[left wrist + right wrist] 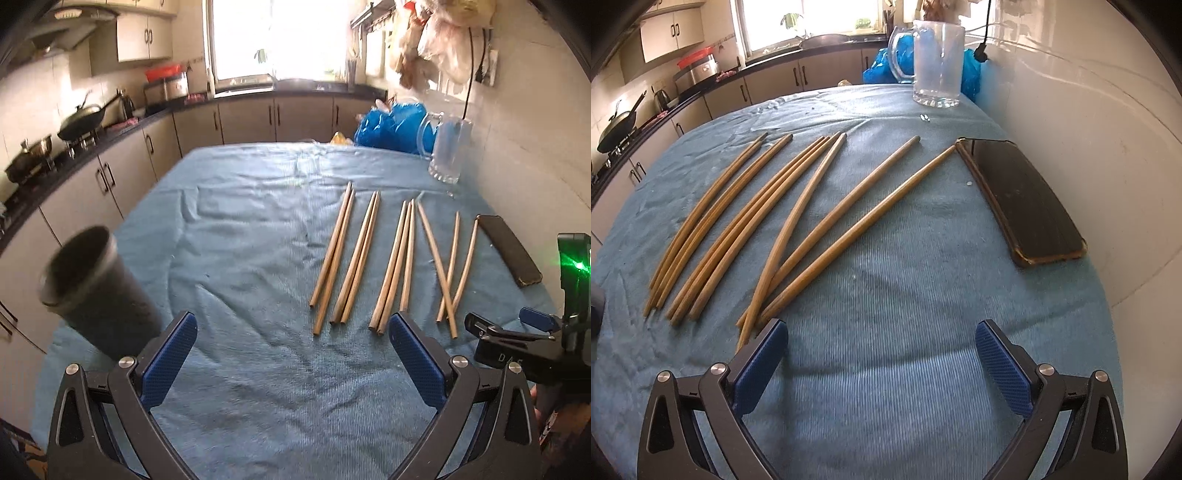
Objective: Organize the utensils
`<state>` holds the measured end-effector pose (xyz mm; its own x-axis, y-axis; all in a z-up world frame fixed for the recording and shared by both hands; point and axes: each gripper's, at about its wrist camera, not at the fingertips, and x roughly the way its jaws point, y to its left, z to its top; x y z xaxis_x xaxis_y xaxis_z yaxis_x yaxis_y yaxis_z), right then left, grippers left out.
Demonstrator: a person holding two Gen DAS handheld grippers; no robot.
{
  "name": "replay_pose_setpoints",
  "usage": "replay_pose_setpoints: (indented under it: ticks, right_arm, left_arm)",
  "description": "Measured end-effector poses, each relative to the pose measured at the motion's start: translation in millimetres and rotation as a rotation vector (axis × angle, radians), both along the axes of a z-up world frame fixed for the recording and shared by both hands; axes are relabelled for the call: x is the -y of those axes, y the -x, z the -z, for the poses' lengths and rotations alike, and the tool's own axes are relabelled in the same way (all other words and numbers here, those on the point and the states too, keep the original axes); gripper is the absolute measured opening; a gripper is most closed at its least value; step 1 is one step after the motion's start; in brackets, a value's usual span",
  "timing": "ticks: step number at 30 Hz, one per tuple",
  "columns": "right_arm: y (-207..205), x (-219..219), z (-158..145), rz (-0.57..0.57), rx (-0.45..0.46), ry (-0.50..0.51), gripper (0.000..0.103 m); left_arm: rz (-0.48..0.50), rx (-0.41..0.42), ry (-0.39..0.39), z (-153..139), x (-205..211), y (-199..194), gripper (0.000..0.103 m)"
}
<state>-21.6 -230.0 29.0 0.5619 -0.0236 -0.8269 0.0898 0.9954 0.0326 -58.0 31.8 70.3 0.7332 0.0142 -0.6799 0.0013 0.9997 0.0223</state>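
Several wooden chopsticks [354,258] lie in a loose row on the blue cloth [240,229]; they also show in the right wrist view [798,221]. A dark cup [92,288] stands at the left edge of the cloth, beside my left gripper's left finger. My left gripper [291,354] is open and empty, just short of the chopsticks' near ends. My right gripper [881,363] is open and empty over the cloth [923,295], its left fingertip [772,339] close to the near ends of the rightmost chopsticks. The right gripper's body shows in the left wrist view [517,332].
A dark flat case [1023,199] lies right of the chopsticks, near the white wall. A glass mug [936,59] stands at the far right with a blue plastic bag [391,125] behind it. Kitchen counters with a wok [81,120] run along the left.
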Motion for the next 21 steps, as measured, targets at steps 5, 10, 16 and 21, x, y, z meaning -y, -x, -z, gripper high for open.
replay_pose_setpoints:
  ticks: [5,10,16,21]
  right_arm:
    - [20.4,0.3,-14.7,0.028,0.058,0.017,0.102]
    - [38.1,3.8,-29.3,0.063,0.108,0.012,0.102]
    - [52.0,6.1,-40.5,0.086,0.149,0.016,0.102]
    - [60.6,9.7,-44.2,0.093,0.162,0.001,0.102]
  left_arm:
    - [0.024,0.030,-0.005,-10.6,4.3,13.1,0.103]
    - [0.032,0.043,-0.006,-16.8,7.4,23.8,0.103]
    - [0.028,0.046,0.006,-20.9,7.5,34.8,0.103]
    - [0.032,0.051,-0.005,-23.9,7.8,37.3,0.103]
